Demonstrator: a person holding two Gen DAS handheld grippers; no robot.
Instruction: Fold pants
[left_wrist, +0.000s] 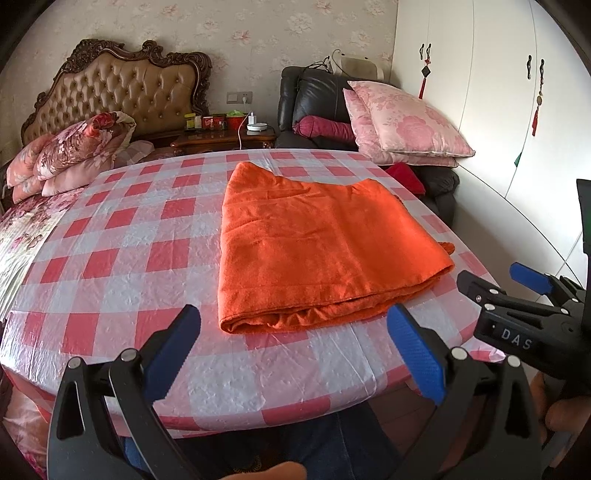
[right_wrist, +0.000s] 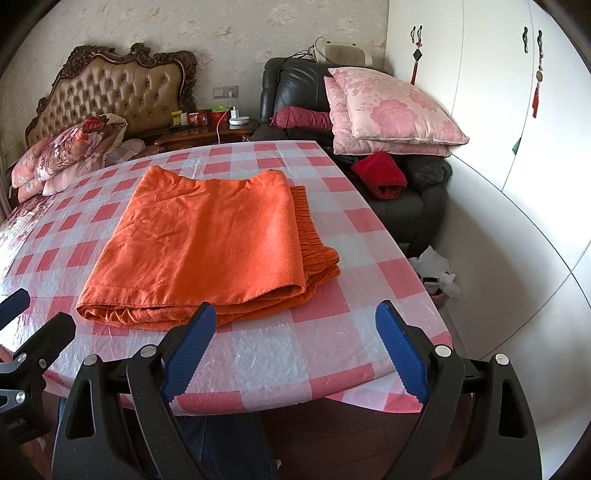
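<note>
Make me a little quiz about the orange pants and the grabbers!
1. True or false: the pants lie folded on the checked table.
2. What is the left gripper holding? A) the pants B) a pillow C) nothing
3. Fill in: the right gripper is ____, with both blue fingers spread apart.

Key: 1 true; 2 C; 3 open
</note>
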